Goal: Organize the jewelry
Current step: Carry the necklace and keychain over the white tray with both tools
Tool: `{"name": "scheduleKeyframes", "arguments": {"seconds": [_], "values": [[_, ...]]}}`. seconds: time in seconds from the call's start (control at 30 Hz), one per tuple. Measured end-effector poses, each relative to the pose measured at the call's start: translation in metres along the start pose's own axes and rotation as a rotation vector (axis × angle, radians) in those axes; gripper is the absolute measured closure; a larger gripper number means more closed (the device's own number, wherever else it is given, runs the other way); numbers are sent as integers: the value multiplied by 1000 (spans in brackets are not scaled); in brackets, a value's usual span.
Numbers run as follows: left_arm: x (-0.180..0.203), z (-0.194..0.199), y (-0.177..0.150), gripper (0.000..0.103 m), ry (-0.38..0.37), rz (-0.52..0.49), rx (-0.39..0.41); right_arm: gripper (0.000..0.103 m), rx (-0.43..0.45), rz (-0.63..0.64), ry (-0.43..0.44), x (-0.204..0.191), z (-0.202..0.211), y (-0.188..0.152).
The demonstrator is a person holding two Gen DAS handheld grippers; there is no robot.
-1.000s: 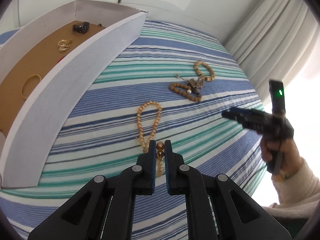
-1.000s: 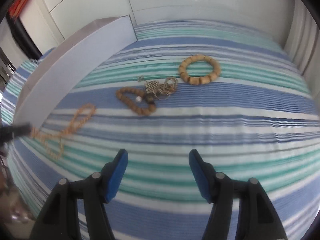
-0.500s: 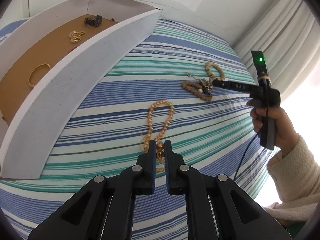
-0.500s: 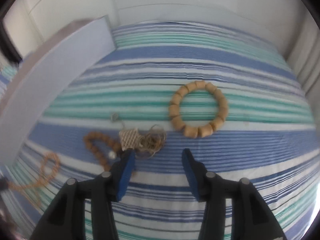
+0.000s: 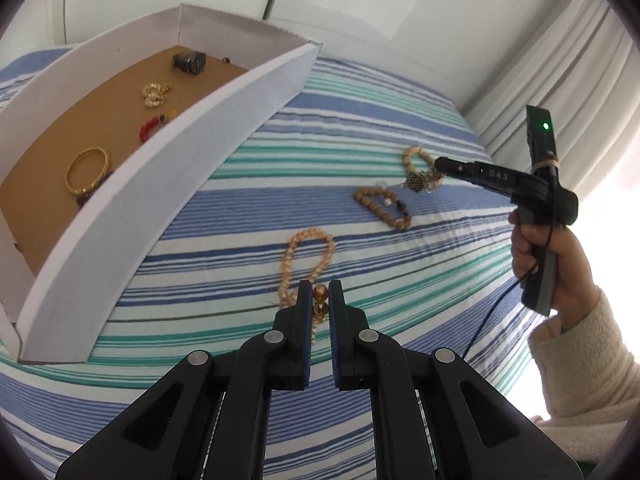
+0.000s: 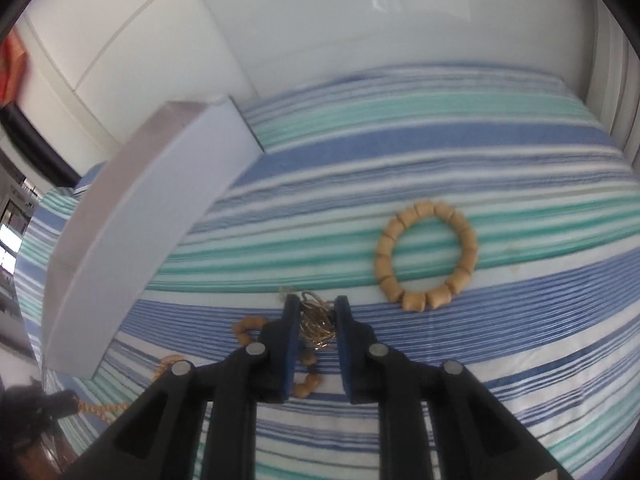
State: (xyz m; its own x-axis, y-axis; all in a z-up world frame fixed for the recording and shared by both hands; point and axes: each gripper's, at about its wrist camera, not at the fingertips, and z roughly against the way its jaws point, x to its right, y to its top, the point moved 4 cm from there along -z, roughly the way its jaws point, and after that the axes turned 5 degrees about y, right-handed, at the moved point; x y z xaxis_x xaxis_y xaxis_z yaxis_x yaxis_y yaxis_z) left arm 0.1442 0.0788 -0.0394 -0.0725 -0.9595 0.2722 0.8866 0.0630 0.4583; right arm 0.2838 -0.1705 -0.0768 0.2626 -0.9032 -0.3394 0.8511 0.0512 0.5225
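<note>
My left gripper (image 5: 320,294) is shut on the amber bead bracelet (image 5: 306,258), whose loop trails onto the striped bed ahead. My right gripper (image 6: 317,312) has closed around a tangled gold chain (image 6: 316,324) and its mesh pendant (image 5: 416,181), lifting it slightly off the bedding. A brown wooden bead bracelet (image 5: 384,208) lies just beside it and partly under the right fingers (image 6: 306,384). A pale chunky wooden bracelet (image 6: 426,256) lies further back, also in the left view (image 5: 416,158).
A white cardboard box (image 5: 168,184) with a brown floor stands at the left, holding a gold bangle (image 5: 86,170), gold earrings (image 5: 156,94), red beads (image 5: 150,128) and a dark watch (image 5: 190,62). White wall behind, curtains (image 5: 560,80) at right.
My right gripper moved forward to the gold chain and narrowed its jaws from wide open to closed around it. My left gripper kept its hold on the amber bracelet and rose, tilting up.
</note>
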Motion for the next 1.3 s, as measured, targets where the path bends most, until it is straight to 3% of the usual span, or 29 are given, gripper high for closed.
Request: {"name": "scheduleKeyframes", "arguments": {"seconds": [0.2, 0.47, 0.7, 0.97, 1.1, 1.3], "values": [[13, 30, 19, 97, -24, 24, 37, 86, 32, 116, 21, -34, 51, 2], [14, 72, 47, 97, -54, 75, 54, 86, 41, 222, 72, -77, 81, 1], [-8, 134, 74, 97, -57, 150, 148, 86, 63, 315, 143, -129, 95, 19], [-53, 196, 117, 97, 57, 176, 282, 86, 100, 445, 244, -218, 90, 57], [-87, 202, 132, 97, 122, 205, 315, 86, 108, 510, 287, -267, 72, 76], [-151, 182, 147, 97, 234, 273, 305, 86, 42, 558, 332, -323, 17, 90]]}}
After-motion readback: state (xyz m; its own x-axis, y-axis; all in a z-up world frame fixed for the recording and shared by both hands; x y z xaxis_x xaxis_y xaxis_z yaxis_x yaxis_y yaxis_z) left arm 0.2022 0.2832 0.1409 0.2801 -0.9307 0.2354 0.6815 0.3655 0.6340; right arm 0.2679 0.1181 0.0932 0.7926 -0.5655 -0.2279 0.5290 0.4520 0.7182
